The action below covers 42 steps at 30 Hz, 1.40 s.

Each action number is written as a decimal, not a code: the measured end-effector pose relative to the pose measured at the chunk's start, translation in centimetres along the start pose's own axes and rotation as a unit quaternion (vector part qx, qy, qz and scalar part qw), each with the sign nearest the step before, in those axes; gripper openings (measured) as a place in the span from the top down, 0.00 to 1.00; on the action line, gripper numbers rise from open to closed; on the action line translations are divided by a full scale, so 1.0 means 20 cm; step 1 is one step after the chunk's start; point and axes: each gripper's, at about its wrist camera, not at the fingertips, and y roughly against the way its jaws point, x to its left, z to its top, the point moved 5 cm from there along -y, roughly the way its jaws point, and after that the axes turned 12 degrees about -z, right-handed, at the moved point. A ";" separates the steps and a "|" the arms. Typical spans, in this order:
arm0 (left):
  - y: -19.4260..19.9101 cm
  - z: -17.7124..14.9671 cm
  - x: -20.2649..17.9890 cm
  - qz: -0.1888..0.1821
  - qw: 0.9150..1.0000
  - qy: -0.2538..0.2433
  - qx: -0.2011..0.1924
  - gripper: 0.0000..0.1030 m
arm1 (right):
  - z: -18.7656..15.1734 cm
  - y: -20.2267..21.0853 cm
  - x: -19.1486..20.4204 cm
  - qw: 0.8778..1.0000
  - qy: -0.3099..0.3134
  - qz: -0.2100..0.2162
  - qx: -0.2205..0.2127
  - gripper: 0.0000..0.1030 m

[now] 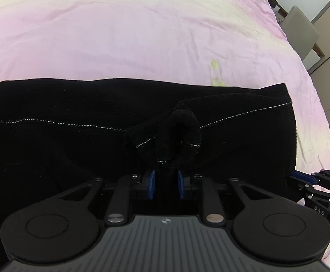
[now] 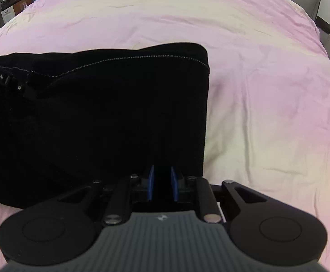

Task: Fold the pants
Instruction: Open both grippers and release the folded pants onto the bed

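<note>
Jaws of left gripper (image 1: 165, 184) pinching bunched black pants (image 1: 74, 140), right gripper (image 2: 162, 184) nipping pants edge, nearly closed.

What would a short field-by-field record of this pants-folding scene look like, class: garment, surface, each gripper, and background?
garment: black pants with pale stitching, lying on the bed
surface: pink bedsheet, lightly creased
bunched part: a loop of black fabric raised just ahead of the left gripper
left gripper: blue pads closed on black fabric
right gripper: blue pads closed on the pants' near edge, close to their right side
background: grey chair beyond the bed
</note>
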 end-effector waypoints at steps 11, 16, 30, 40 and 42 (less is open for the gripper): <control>0.34 -0.08 -0.20 0.018 0.997 -0.047 -0.052 0.55 | 0.01 0.24 -0.09 0.999 -0.028 0.001 -0.032 0.73; 0.36 -0.13 -0.35 0.005 0.994 -0.074 -0.079 0.55 | -0.02 0.30 -0.06 0.998 0.012 -0.024 -0.064 0.73; 0.16 -0.25 -0.15 0.045 0.999 -0.011 -0.006 0.54 | -0.13 0.08 -0.10 1.000 -0.007 0.007 -0.013 0.74; 0.65 -0.27 0.00 0.109 0.992 -0.033 -0.061 0.46 | -0.03 0.17 -0.38 0.996 -0.079 0.030 0.021 0.38; 0.76 -0.29 0.10 0.124 0.989 -0.012 -0.079 0.40 | -0.03 0.15 -0.44 0.992 -0.110 0.046 0.029 0.33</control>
